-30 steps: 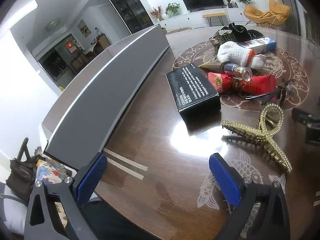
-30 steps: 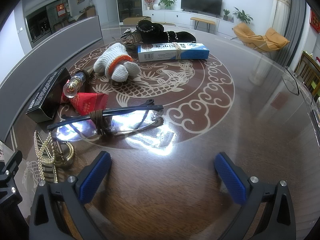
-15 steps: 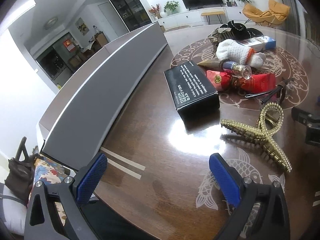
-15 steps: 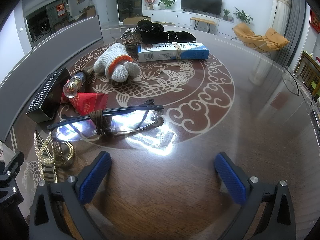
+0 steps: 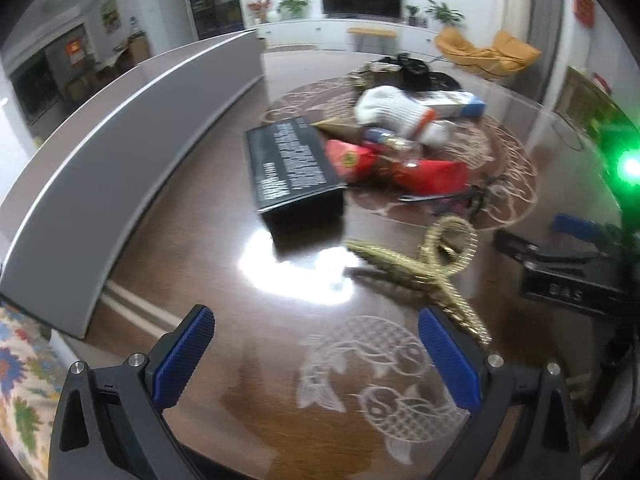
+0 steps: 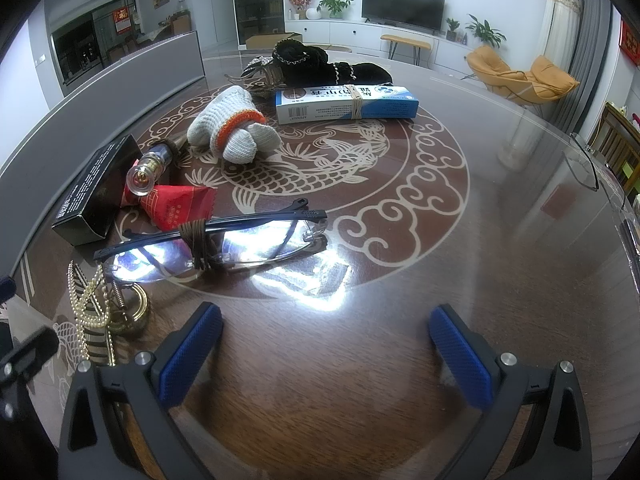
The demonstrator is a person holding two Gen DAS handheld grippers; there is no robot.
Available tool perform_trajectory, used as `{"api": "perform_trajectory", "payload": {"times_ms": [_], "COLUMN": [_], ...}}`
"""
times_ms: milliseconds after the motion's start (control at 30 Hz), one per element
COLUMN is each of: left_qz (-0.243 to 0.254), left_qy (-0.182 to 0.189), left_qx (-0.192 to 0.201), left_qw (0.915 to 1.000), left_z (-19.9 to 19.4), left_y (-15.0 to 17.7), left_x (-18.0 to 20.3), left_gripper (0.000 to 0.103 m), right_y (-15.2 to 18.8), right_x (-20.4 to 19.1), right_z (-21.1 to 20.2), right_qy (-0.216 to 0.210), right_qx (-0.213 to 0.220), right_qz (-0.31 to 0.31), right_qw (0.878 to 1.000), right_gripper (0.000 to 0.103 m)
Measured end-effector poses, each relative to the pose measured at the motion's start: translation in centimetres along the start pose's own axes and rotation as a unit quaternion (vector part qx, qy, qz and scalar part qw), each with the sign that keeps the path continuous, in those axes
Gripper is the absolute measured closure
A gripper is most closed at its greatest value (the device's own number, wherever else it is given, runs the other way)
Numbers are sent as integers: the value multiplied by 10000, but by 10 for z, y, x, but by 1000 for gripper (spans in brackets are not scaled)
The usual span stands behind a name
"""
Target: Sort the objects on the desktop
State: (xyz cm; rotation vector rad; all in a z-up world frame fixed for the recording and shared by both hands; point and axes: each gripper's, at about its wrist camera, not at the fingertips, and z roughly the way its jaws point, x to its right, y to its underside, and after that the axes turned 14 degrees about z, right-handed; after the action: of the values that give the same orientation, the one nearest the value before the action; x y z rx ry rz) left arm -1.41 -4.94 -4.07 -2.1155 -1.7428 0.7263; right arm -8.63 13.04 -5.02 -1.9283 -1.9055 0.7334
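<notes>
1. The left gripper (image 5: 316,354) hangs over the dark wooden table (image 5: 208,240) with its blue pads spread wide and nothing between them; below it is an inlaid fish pattern.
2. The right gripper (image 6: 324,354) is likewise wide apart and empty, above bare tabletop.
3. Just ahead of the left gripper's right pad lies the gold hair claw (image 5: 428,272) — in the right wrist view it sits at the lower left.
4. Beyond the right gripper lie folded glasses (image 6: 212,236), bound round the middle with a brown band.
5. Further on: a black box (image 5: 288,164), a red packet (image 6: 176,206) touching it, and a small glass bottle (image 6: 150,166) lying across the packet.
6. Behind these sits a white knit glove (image 6: 230,128) with an orange band, then a blue-and-white carton (image 6: 346,102) — farthest, a black fabric bundle (image 6: 320,62).
</notes>
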Motion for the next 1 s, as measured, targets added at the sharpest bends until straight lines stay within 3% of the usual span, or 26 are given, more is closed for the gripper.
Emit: {"api": "perform_trajectory", "payload": {"times_ms": [167, 467, 900, 1000], "left_qz": [90, 742, 872, 650], "left_qy": [431, -223, -533, -367], "left_qx": [130, 2, -199, -293], "left_qw": [9989, 9970, 9946, 9968], "left_z": [2, -8, 0, 4], "left_y": [-2, -9, -31, -28], "left_x": [10, 36, 52, 43], "left_gripper": [0, 0, 0, 0], "right_y": [0, 0, 0, 0], "right_x": [0, 0, 0, 0], "right_z": [0, 0, 0, 0], "right_qy": [0, 0, -1, -1], "right_qx": [0, 0, -1, 0], "right_qz": [0, 0, -1, 0], "right_qw": [10000, 10000, 10000, 10000], "right_gripper": [0, 0, 0, 0]}}
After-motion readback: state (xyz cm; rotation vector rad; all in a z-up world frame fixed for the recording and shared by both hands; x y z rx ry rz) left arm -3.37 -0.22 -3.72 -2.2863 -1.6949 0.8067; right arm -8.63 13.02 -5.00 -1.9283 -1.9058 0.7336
